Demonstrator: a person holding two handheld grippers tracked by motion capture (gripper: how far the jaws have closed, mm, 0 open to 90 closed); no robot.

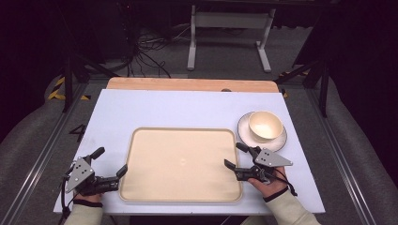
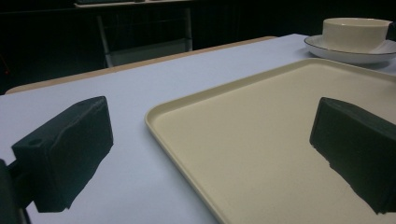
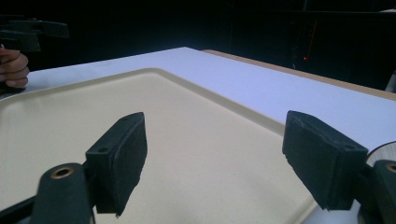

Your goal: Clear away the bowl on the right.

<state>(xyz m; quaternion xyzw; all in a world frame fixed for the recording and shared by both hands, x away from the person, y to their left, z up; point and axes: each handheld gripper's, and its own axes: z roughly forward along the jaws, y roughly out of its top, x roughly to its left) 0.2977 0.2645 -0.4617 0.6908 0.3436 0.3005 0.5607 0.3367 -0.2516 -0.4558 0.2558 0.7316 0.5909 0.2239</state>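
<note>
a lab or test room set up for recording, not a home. the desk [image 1: 155,110] is a white sheet over a wooden top, standing inside a dark metal frame [image 1: 70,79] with rails [image 1: 44,145] running down both sides. black curtains or dark walls close in the space. behind the desk, loose cables [image 1: 145,51] lie tangled on a grey carpet [image 1: 225,49], next to the white legs of another stand [image 1: 230,35]. yellow-black hazard tape [image 1: 58,91] marks the floor by the frame feet. the hand-held claw rigs [image 1: 246,161] with cables, one in each hand, also fit a data-collection setup
</note>
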